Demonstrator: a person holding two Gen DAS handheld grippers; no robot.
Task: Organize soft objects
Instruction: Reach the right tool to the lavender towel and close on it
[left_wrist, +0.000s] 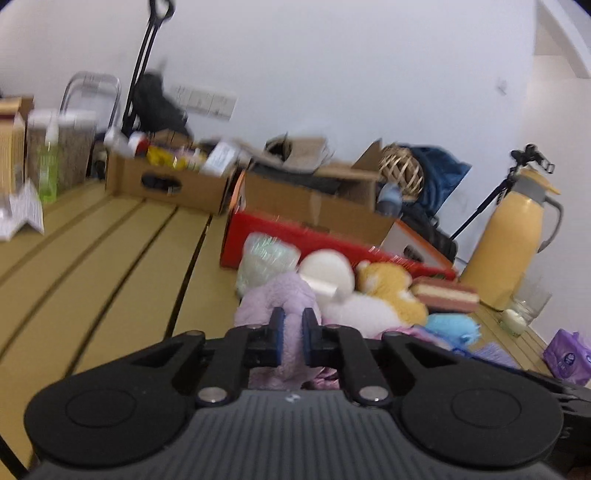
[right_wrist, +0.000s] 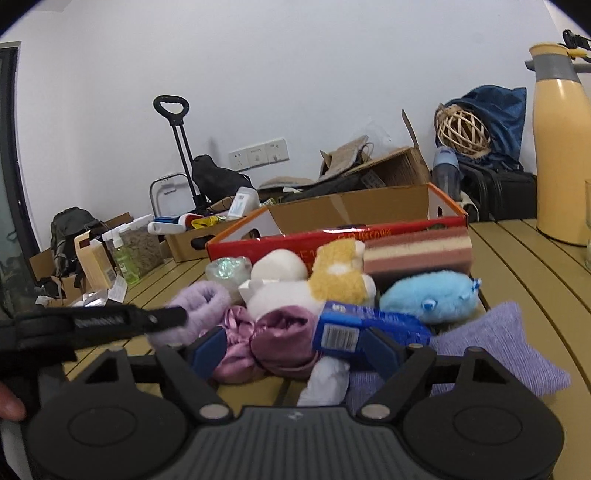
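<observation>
A pile of soft things lies on the slatted table in front of a red-edged cardboard box (right_wrist: 332, 236). My left gripper (left_wrist: 293, 332) is shut on a fluffy lilac scrunchie (left_wrist: 273, 295) at the pile's left edge; in the right wrist view its finger reaches that scrunchie (right_wrist: 199, 299). My right gripper (right_wrist: 293, 349) stands open around a pink satin scrunchie (right_wrist: 280, 336), with a blue packet (right_wrist: 354, 325) lying over its right finger. Behind are a white and orange plush (right_wrist: 332, 280), a blue plush (right_wrist: 428, 295), a striped sponge (right_wrist: 417, 254) and a lilac knitted pad (right_wrist: 495, 350).
A yellow thermos jug (left_wrist: 509, 236) and a glass (left_wrist: 528, 299) stand at the table's right end, with a purple tissue pack (left_wrist: 569, 358) nearer. Open cardboard boxes (left_wrist: 166, 181) full of clutter line the far side. A green bottle (left_wrist: 48, 173) stands far left.
</observation>
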